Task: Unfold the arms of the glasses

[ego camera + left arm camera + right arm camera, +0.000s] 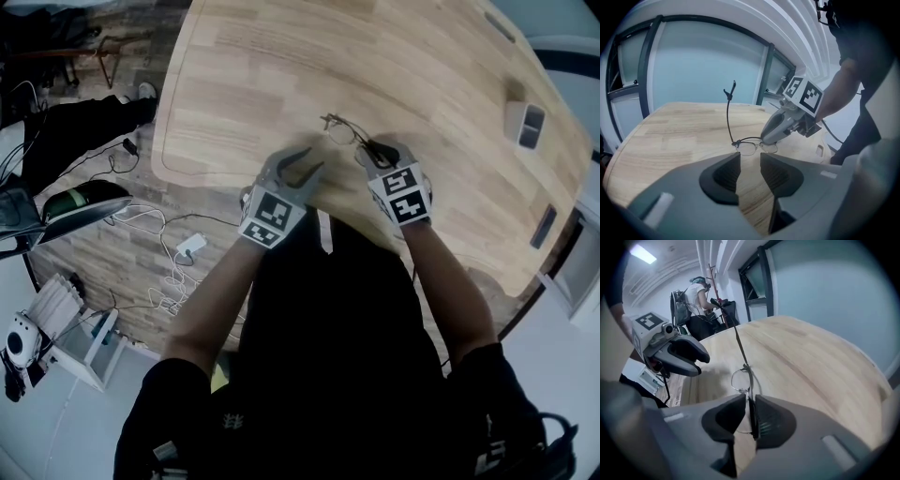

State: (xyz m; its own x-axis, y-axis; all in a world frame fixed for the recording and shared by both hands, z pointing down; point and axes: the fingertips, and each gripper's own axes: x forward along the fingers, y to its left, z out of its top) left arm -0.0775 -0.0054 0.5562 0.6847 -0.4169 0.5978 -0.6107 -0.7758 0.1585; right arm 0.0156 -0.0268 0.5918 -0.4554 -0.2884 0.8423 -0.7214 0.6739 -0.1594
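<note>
Thin metal-framed glasses [345,131] stand on the wooden table [281,66]. One arm of the glasses [728,112] is swung out and sticks straight up; I cannot make out the other. My right gripper [377,152] points down over the frame's right end. In the right gripper view the frame [749,406] runs between the narrowly parted jaws [750,399], lying against the right pad with a slit at the left pad. My left gripper [309,161] hangs just left of the glasses, jaws apart [750,157] with nothing between them, the lenses [753,146] a short way ahead.
A small grey box [523,124] sits near the table's right edge, with a dark slot [544,225] nearer me. The table's rounded left edge [164,150] drops to a floor with cables [178,253]. A person [698,296] stands far behind.
</note>
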